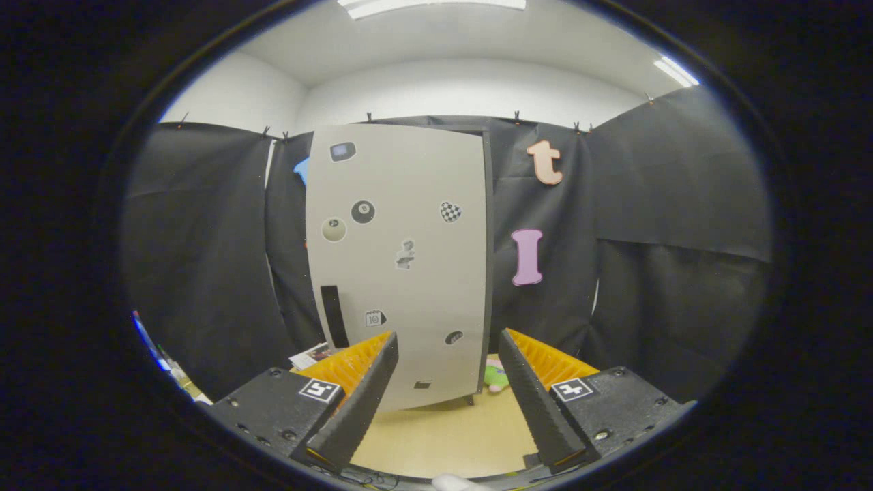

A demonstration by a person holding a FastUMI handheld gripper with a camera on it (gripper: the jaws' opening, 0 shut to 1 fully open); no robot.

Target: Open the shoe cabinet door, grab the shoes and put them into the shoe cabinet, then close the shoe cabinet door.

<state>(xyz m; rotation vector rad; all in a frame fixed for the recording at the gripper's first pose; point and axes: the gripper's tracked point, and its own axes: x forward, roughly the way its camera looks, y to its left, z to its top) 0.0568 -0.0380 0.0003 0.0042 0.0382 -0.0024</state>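
I've got the gripper (448, 344) level, fingers spread wide and empty, aimed at the shut cabinet door (399, 266) at 12 o'clock.

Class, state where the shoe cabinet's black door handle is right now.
In the gripper view, the black handle runs upright near the lower left edge of the shoe cabinet door, just above the left fingertip of the open gripper, which holds nothing.

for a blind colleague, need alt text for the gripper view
A tall pale cabinet door, shut and dotted with stickers, stands beyond the open gripper, whose fingers hold nothing. A black handle sits low on its left side, and a small green object lies on the floor at its right foot.
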